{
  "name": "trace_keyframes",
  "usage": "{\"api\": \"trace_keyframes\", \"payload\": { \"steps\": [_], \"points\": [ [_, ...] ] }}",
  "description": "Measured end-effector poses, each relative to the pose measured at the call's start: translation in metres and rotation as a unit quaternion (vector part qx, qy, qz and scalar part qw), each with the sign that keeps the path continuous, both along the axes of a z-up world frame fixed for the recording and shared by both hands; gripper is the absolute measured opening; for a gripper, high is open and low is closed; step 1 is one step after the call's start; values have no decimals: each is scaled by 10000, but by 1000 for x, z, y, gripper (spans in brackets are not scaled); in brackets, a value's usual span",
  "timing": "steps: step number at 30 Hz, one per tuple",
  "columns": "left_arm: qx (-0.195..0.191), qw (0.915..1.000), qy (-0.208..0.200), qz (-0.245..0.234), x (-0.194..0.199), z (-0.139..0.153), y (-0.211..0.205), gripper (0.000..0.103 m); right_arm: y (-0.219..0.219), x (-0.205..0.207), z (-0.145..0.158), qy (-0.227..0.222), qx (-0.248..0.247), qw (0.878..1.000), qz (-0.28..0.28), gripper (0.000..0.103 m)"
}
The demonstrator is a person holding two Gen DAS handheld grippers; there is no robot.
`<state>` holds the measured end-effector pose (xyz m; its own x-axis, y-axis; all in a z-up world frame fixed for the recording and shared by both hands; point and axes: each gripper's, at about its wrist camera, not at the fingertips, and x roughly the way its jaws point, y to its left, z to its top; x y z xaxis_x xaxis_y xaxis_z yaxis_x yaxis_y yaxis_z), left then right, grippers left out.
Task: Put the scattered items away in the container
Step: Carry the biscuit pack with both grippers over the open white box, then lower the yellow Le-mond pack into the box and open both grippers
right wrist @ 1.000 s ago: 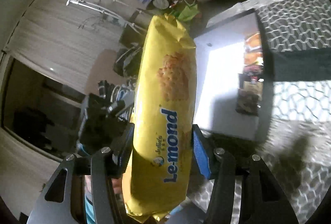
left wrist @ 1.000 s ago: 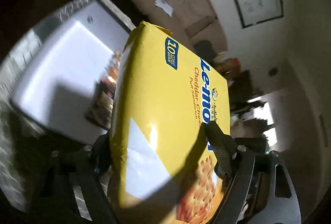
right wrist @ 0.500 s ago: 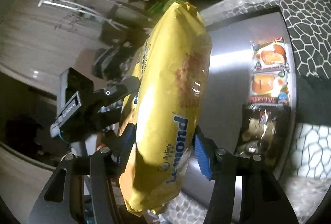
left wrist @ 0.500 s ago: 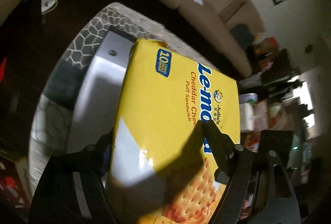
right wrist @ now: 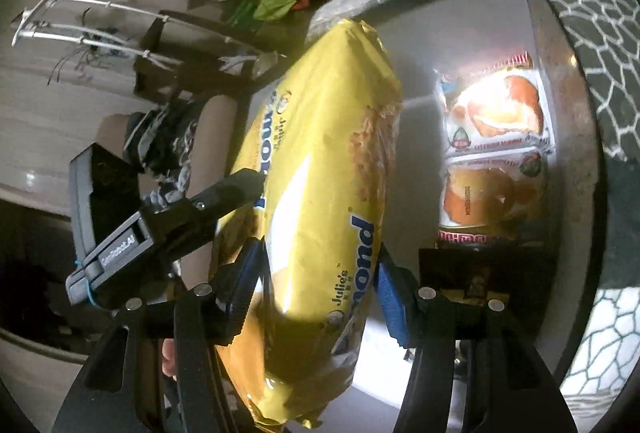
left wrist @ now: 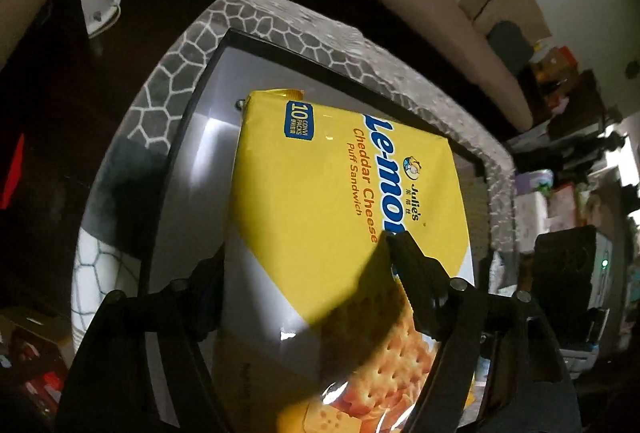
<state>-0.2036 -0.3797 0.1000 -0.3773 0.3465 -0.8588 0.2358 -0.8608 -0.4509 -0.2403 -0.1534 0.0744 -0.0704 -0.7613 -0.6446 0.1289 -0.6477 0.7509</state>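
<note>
A big yellow cracker bag [left wrist: 344, 217] (Julie's Le-mond, cheddar cheese puff sandwich) hangs above the grey, dark-rimmed container [left wrist: 188, 161], pinched from both sides. Sealed and puffy, it tilts lengthwise over the container's open floor. Along the container's far wall lie two orange bun packets [right wrist: 496, 149] side by side, a dark packet [right wrist: 476, 273] just beside them.

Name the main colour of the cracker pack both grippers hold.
Yellow cracker pack; clearest in the left wrist view.
</note>
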Motion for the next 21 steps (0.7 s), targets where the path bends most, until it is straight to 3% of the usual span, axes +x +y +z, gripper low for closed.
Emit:
{"api": "trace_keyframes", "payload": {
  "steps": [6,11,18,21],
  "points": [
    [-775,9968,-154,-118,-11,-4,6,72,-15,-7,-10,36,356,9994,-28,56],
    [-1659,9852,-279,-318,-18,-11,22,70,-32,-7,-31,-44,571,9984,-2,53],
    [-2265,9727,-268,-436,-25,-16,31,62,-31,-11,-43,21,854,9963,-113,53],
    [-2342,9706,-236,-514,-30,-22,39,60,-34,-13,-47,60,943,9954,-124,49]
  ]
}}
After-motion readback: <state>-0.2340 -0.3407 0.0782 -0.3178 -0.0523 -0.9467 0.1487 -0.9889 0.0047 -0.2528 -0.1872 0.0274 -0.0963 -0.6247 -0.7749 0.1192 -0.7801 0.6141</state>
